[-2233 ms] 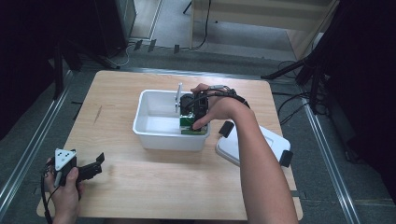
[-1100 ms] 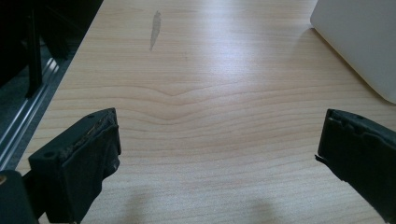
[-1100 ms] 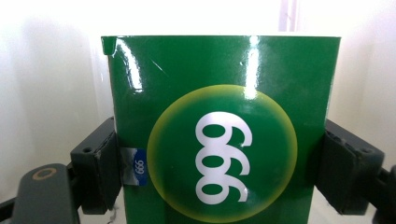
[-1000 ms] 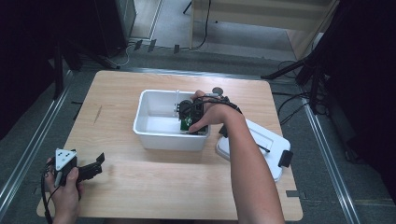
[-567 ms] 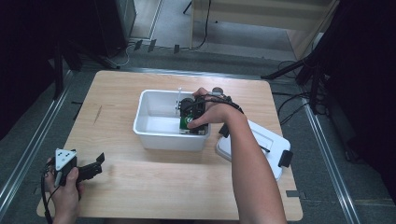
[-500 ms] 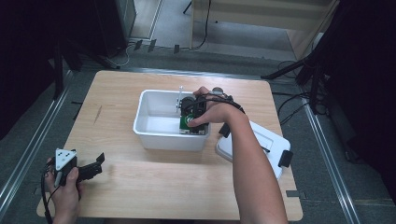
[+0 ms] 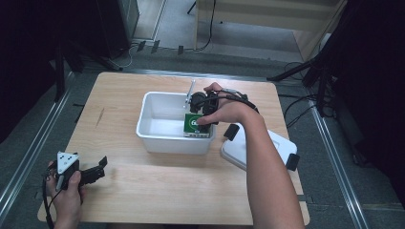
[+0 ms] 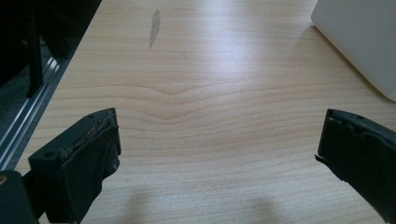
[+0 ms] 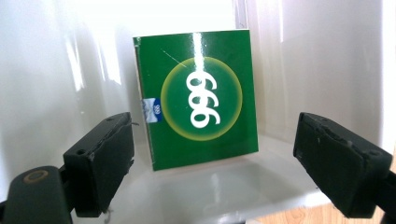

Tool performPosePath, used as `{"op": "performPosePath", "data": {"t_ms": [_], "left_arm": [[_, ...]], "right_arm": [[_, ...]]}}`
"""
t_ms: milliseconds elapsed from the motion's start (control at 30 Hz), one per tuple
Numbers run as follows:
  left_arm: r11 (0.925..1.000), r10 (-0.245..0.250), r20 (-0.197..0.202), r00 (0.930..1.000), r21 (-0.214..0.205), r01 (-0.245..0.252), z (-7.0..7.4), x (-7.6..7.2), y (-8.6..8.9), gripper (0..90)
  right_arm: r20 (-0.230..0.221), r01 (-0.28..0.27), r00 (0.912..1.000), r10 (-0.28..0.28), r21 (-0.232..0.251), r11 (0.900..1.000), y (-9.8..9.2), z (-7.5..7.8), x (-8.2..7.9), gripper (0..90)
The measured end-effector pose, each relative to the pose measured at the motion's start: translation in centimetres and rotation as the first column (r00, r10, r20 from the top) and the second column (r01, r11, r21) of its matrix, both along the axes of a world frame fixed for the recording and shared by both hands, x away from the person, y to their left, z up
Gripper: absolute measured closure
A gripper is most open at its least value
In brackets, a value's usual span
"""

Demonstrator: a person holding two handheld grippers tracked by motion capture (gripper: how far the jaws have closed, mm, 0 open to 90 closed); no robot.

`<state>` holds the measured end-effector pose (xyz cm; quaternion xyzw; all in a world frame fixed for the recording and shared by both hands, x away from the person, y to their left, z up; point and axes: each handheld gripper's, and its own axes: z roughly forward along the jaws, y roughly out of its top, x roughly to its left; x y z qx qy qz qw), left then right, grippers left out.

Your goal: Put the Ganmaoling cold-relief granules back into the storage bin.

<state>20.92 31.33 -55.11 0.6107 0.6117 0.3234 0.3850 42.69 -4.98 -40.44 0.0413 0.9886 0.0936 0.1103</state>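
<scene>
The right gripper (image 9: 215,163) is reaching into the white bin (image 7: 157,136), its jaws spread wide and clear of the green box (image 9: 198,95), which is lying at the bin's near right corner. The left gripper (image 8: 219,158) is resting open at the near left of the wooden table (image 7: 143,191). A white lid (image 7: 279,145) is lying beside the bin. Dark floor and cables are surrounding the table. Since 2.2 seconds ago, the right hand (image 7: 229,109) has been lowering the box into the bin and letting go.

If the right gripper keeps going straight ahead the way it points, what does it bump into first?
Most likely the green box lying in the white bin. The right gripper looks straight at it with open jaws wider than the box, nothing between. How far off it is, I cannot tell.
</scene>
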Motion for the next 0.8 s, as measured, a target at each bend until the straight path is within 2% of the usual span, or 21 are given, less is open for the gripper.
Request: {"op": "performPosePath", "data": {"t_ms": [333, 533, 800], "left_arm": [[1.0000, 0.000, 0.002, 1.0000, 0.003, 0.000, 0.0, 0.0, 0.0, 0.0], [1.0000, -0.001, 0.002, 1.0000, 0.005, 0.001, 0.0, 0.0, -0.1, 0.0], [0.9999, 0.000, 0.000, 1.0000, 0.010, 0.000, 0.0, 0.0, -0.1, 0.0]], "right_arm": [[-0.002, 0.027, 0.9996, -0.027, 0.037, 0.9990, -1.5, 1.9, -0.6, 12.3], [0.013, 0.040, 0.9991, -0.040, 0.036, 0.9986, -2.6, 2.8, -1.0, 12.3], [0.019, 0.066, 0.9976, -0.067, 0.027, 0.9974, -4.1, 3.2, -1.4, 12.3]]}}
